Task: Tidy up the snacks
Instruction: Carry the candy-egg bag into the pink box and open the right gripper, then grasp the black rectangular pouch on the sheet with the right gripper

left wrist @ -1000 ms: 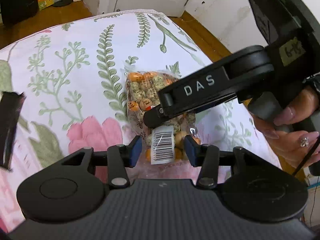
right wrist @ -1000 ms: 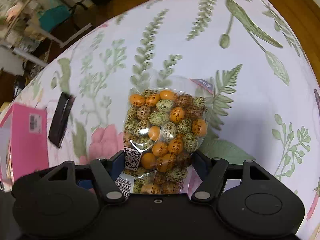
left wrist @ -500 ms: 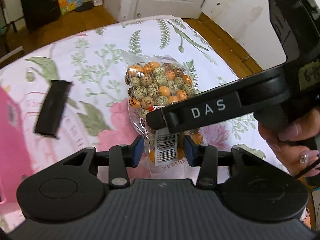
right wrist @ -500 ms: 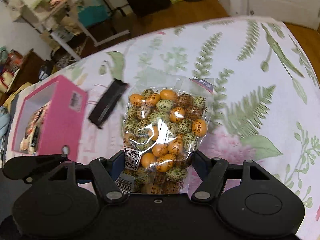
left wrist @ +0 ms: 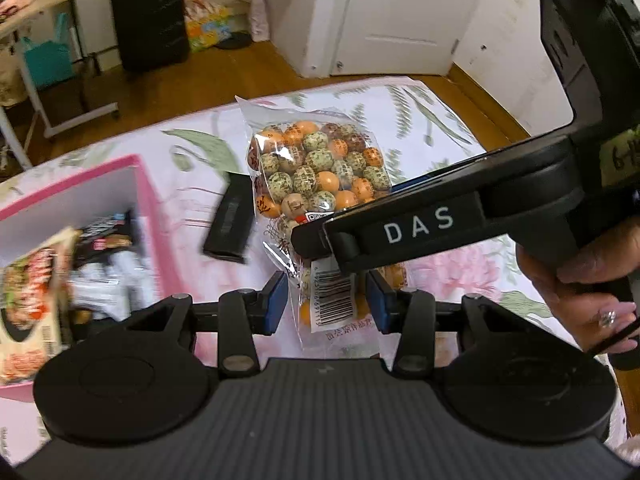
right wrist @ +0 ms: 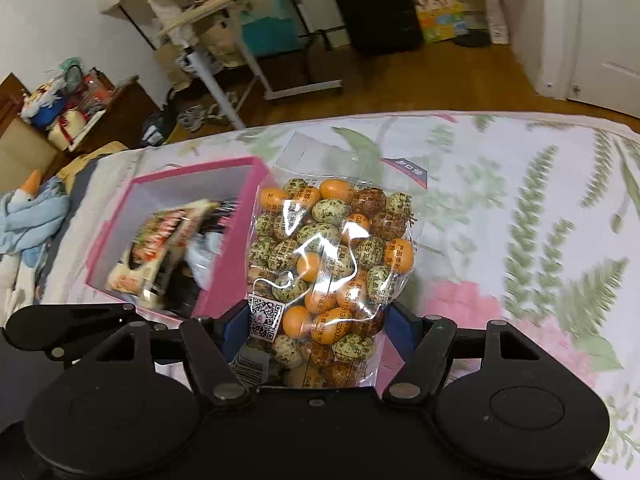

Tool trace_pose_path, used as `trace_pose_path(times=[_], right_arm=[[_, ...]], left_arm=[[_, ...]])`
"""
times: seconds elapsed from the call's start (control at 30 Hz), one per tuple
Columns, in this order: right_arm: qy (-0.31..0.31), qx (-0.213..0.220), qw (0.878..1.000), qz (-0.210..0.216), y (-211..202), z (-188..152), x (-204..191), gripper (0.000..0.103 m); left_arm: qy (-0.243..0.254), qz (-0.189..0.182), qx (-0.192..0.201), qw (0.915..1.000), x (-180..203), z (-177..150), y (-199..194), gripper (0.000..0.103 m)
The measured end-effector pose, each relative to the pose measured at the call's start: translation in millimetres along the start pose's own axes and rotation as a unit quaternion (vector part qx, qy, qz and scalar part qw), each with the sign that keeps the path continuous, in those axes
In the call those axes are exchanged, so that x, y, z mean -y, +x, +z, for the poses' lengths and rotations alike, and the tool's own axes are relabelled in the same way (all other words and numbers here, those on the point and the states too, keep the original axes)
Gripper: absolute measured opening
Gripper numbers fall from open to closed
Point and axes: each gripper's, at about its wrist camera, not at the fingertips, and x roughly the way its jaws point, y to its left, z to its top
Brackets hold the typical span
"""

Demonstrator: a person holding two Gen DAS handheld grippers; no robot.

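Note:
A clear bag of orange and speckled green coated nuts (left wrist: 316,172) (right wrist: 328,256) hangs in the air above the floral bedspread (left wrist: 440,128) (right wrist: 520,220). My right gripper (right wrist: 320,328) is shut on the bag's lower body. Its black finger (left wrist: 400,228) crosses the left wrist view. My left gripper (left wrist: 327,302) is shut on the bag's barcode end. An open pink box (left wrist: 144,184) (right wrist: 200,168) with snack packets (left wrist: 28,280) (right wrist: 160,248) inside sits just left of the bag.
A flat black object (left wrist: 230,220) lies on the bedspread between box and bag. A hand (left wrist: 580,292) grips the right handle. Beyond the bed are a wood floor, a black suitcase (left wrist: 148,16) (right wrist: 376,4), a folding table (right wrist: 224,0) and a white door (left wrist: 400,12).
Both grippers have risen and swung left with the bag held between them. The pink box has come fully into view beside the bag.

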Motion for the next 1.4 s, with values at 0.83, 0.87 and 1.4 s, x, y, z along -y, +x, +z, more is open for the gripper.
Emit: trace_pose_path(times=[0.83,0.87,1.4], right_arm=[[-0.025,-0.105,0.994,0.019,157.0,69.2,-124.2,0.077],[-0.026,-0.106,0.994,0.013,158.8,69.5,-125.2,0.078],[-0.126,0.032,0.99,0.058,50.0,47.0,-60.6,0.079]], left_arm=[[-0.121,0.075,0.015,0.9897,-173.5,-29.9,9.2,0.055],[-0.117,0.083,0.019,0.9895,-172.5,-31.7,10.1,0.054],[-0.096,0.097,0.047,0.9896,-122.7,-25.2,-12.6,0.051]])
